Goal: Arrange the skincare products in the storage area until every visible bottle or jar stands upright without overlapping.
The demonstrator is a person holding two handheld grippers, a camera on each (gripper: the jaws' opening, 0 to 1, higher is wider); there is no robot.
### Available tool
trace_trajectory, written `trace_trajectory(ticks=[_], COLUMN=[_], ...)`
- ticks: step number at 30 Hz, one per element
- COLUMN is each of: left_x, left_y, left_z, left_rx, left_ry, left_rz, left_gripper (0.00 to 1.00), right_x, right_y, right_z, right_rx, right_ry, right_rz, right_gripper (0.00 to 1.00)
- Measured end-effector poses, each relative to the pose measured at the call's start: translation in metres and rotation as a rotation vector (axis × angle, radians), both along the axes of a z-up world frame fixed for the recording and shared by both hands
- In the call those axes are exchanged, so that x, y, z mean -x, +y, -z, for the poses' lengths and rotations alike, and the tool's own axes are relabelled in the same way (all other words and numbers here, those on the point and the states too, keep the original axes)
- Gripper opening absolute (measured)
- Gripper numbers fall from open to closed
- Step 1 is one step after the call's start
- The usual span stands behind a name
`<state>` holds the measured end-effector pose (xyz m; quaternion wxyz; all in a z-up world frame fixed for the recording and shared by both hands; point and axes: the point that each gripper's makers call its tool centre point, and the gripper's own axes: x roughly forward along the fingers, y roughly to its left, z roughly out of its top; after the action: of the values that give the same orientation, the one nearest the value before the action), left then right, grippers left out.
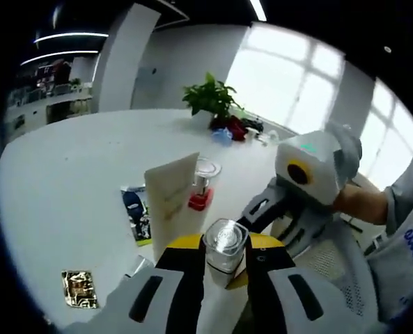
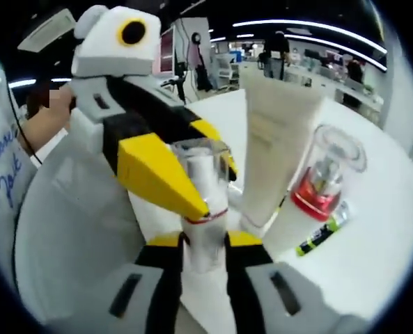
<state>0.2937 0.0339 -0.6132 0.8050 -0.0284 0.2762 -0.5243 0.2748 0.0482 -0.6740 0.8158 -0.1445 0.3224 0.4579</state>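
A small white bottle with a clear cap (image 1: 225, 240) is held between both grippers above the white table (image 1: 67, 174). My left gripper (image 1: 225, 259) is shut on the clear cap, its yellow-tipped jaws on either side. In the right gripper view my right gripper (image 2: 204, 245) is shut on the bottle's white body (image 2: 205, 261), below the cap (image 2: 200, 163), which the left gripper (image 2: 207, 184) clasps from the left. A cream tube (image 1: 173, 202) stands upright just behind. Next to it stands a bottle with a red collar and clear cap (image 1: 203, 186).
A printed leaflet (image 1: 135, 212) and a gold packet (image 1: 79, 289) lie flat on the table to the left. A green-and-black stick (image 2: 321, 235) lies near the red-collared bottle (image 2: 324, 174). A potted plant (image 1: 212, 97) and small items sit at the far edge. A person's sleeve (image 1: 411, 229) is at right.
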Motion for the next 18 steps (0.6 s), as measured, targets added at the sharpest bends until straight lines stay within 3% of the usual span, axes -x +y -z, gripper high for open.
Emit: trace_trajectory(ticks=[12,18], left_x=[0.006,0.008], left_y=[-0.013,-0.020], left_z=[0.006,0.011], left_rx=[-0.065,-0.114], left_ry=[-0.031,-0.073], left_rz=[0.062,0.111], left_gripper=[0.18,0.18], right_x=[-0.002,-0.004], right_y=[-0.010,-0.015], right_z=[0.007,0.013], right_rx=[0.023,0.034], right_ry=[0.001,-0.021], right_rz=[-0.031,-0.074], right_gripper=[0.22,0.21])
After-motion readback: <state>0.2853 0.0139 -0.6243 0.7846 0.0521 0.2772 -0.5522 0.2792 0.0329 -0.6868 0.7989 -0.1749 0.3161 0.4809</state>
